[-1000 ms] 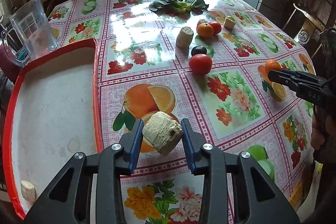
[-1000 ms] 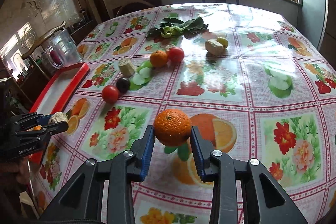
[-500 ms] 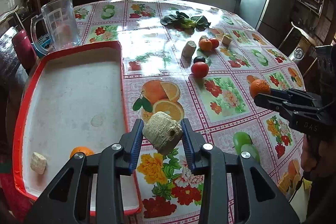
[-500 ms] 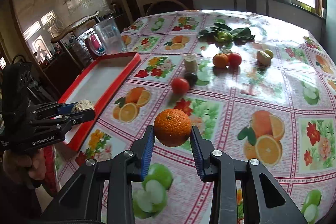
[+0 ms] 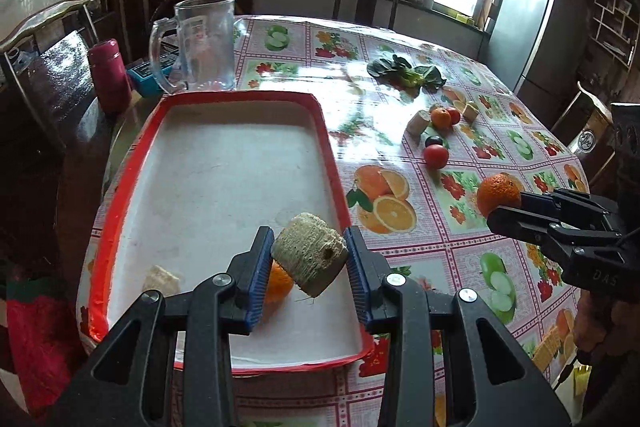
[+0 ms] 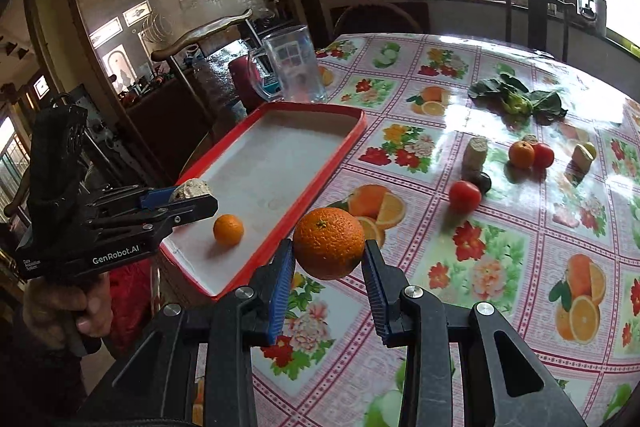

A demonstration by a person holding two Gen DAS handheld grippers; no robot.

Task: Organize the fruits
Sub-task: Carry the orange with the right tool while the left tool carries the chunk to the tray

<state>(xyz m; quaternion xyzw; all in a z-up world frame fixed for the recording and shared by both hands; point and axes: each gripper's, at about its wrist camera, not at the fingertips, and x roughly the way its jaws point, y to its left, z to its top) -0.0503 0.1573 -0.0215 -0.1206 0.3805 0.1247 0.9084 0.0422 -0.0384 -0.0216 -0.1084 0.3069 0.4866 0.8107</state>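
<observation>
My left gripper is shut on a pale fibrous chunk and holds it above the near end of the red-rimmed white tray. In the tray lie a small orange and a pale chunk. My right gripper is shut on a large orange, held above the tablecloth just right of the tray's near edge. The right gripper also shows in the left wrist view, and the left gripper in the right wrist view.
On the table beyond lie a red tomato, a dark fruit, a pale chunk, an orange with a tomato, another chunk and leafy greens. A clear jug stands behind the tray.
Both grippers have swung left toward the tray with their loads. The left gripper's chunk is now over the tray's near end; the right gripper's orange is beside the tray's rim.
</observation>
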